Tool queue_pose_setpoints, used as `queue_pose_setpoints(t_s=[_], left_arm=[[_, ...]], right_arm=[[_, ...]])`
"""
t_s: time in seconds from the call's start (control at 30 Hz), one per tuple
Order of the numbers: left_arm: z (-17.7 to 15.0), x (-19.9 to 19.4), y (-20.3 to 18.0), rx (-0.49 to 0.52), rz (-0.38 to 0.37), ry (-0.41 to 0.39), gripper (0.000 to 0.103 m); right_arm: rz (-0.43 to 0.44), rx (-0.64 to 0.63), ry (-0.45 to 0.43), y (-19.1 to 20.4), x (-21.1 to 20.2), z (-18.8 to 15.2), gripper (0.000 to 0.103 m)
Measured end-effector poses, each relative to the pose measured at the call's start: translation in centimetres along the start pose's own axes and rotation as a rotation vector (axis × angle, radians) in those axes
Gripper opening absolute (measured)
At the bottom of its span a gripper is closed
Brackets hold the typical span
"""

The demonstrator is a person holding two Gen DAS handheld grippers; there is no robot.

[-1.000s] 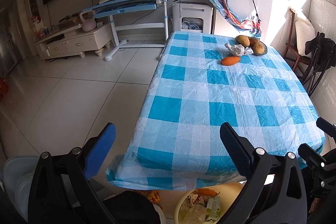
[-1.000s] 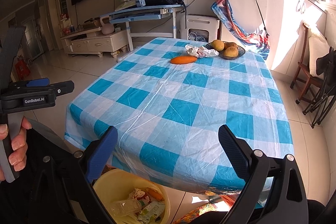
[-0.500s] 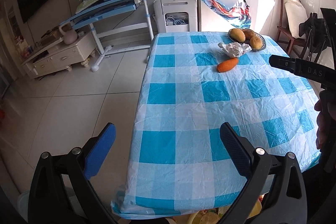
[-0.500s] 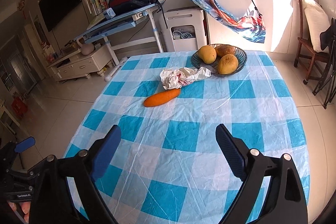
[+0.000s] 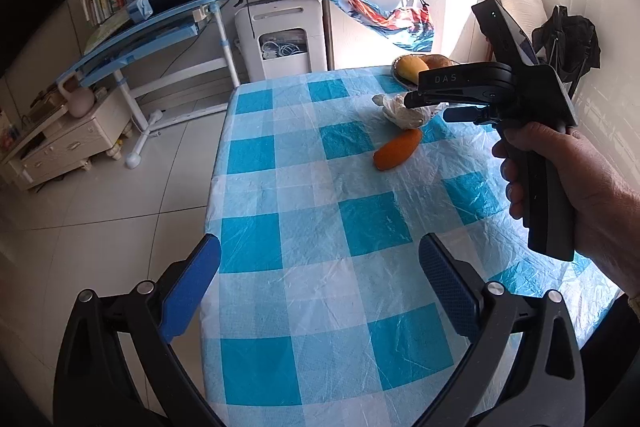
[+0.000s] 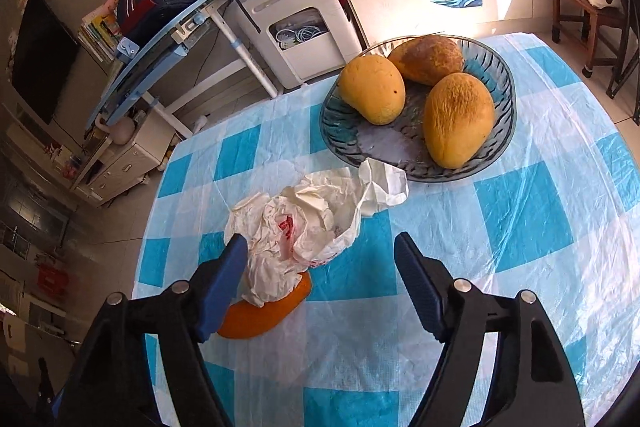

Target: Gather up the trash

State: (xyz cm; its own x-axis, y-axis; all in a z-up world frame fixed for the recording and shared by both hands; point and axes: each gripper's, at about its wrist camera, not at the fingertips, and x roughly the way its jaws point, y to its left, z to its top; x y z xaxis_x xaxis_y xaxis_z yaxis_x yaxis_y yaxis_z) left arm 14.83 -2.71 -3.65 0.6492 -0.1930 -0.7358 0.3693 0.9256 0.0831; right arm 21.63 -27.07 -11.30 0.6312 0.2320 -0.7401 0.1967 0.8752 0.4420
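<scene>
A person stands at a counter [image 6: 532, 227] covered with a blue and white checked plastic cloth, holding a pair of tongs in each hand. The right tongs [image 6: 320, 259] point down at a crumpled white plastic bag [image 6: 304, 223], the piece of trash to collect. Their jaws are closing, with the bag's near side between them, but the pads do not yet press it. The bag lies near the far end of the counter, draped over one end of an orange fruit [image 6: 264, 315] and touching the rim of a glass bowl [image 6: 340, 135] holding three mangoes [image 6: 456, 119].

The left tongs [image 5: 320, 279] hang spread and empty above the near part of the counter.

To do this well, the right tongs should bite the thick bunched middle of the bag, not a loose flap, and lift straight up so the fruit is not dragged along or the bowl nudged.

The counter's near half is bare cloth, giving open room to pull back. Its left edge drops to tiled floor [image 5: 100, 195].
</scene>
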Motion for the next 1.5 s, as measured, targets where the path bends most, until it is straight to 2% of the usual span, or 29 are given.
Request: queue_pose_setpoints(t_s=[0.03,0.13,0.27,0.3,0.37,0.43,0.57,0.67,0.73,0.77,0.8,0.83,0.87,0.9,0.93,1.03,1.07,1.13,1.17,1.23,1.37,1.5], left_arm=[[0.5,0.6,-0.3,0.005,-0.016,-0.005,0.096],[2.2,2.7,-1.7,0.024,-0.045,-0.012,0.096],[3.7,5.9,-3.7,0.073,-0.063,0.003,0.096],[4.0,6.6,-4.3,0.095,-0.059,0.007,0.096],[4.5,8.1,-5.2,0.132,-0.060,0.014,0.096],[5.1,9.7,-5.9,0.149,-0.063,0.025,0.096],[6.0,11.9,-6.9,0.163,-0.090,0.040,0.091],[6.4,12.8,-7.6,0.178,-0.097,0.046,0.084],[6.4,13.4,-7.9,0.183,-0.109,0.062,0.069],[6.3,13.6,-8.1,0.187,-0.123,0.069,0.065],[6.2,13.7,-8.2,0.194,-0.125,0.075,0.058],[6.1,13.8,-8.4,0.206,-0.124,0.077,0.048],[5.9,13.8,-8.5,0.212,-0.130,0.080,0.042],[5.7,13.6,-8.6,0.211,-0.147,0.080,0.032],[5.6,13.6,-8.7,0.209,-0.155,0.087,0.025],[5.1,13.1,-8.9,0.201,-0.155,0.099,0.020],[4.9,12.8,-8.8,0.188,-0.158,0.108,0.019],[4.2,12.1,-8.1,0.123,-0.183,0.132,0.018],[3.7,11.6,-7.5,0.078,-0.203,0.143,0.018],[2.7,10.7,-6.5,0.020,-0.222,0.168,0.017],[0.1,8.2,-4.4,-0.032,-0.175,0.197,0.017],[-2.7,4.9,-2.3,-0.101,-0.119,0.201,0.017]], right_arm=[[0.022,0.006,0.013,-0.2,0.3,0.1,0.052],[0.097,0.030,0.027,-0.8,0.4,0.3,0.031],[0.188,0.063,0.005,-1.8,-1.4,-0.2,0.021],[0.206,0.060,-0.003,-2.0,-2.3,-0.2,0.009],[0.231,0.035,0.004,-2.5,-4.3,-0.6,0.009],[0.206,-0.038,0.029,-2.9,-5.8,-1.2,0.009],[0.164,-0.080,0.059,-5.7,-8.6,-2.7,0.009],[0.138,-0.059,0.064,-8.2,-9.5,-3.8,0.009],[0.148,-0.016,0.099,-9.4,-8.8,-4.0,0.012],[0.147,-0.001,0.109,-9.6,-8.6,-4.0,0.012],[0.146,-0.001,0.106,-9.6,-8.4,-4.0,0.029],[0.143,-0.005,0.092,-9.4,-8.5,-3.8,0.059],[0.140,-0.005,0.068,-9.2,-8.6,-3.7,0.069],[0.133,-0.007,0.044,-9.1,-8.7,-3.5,0.075],[0.136,-0.016,0.042,-8.8,-8.4,-3.4,0.075],[0.084,-0.104,0.055,-7.4,-7.2,-3.4,0.074],[0.063,-0.150,0.064,-6.6,-6.7,-3.7,0.071],[0.040,-0.244,0.100,-5.1,-5.7,-4.5,0.048],[0.027,-0.288,0.097,-4.4,-5.7,-5.1,0.047],[0.044,-0.339,0.123,-3.3,-5.5,-6.0,0.037],[0.082,-0.392,0.147,-2.1,-6.5,-7.9,0.033],[0.162,-0.388,0.171,-1.5,-7.9,-9.6,0.033]])
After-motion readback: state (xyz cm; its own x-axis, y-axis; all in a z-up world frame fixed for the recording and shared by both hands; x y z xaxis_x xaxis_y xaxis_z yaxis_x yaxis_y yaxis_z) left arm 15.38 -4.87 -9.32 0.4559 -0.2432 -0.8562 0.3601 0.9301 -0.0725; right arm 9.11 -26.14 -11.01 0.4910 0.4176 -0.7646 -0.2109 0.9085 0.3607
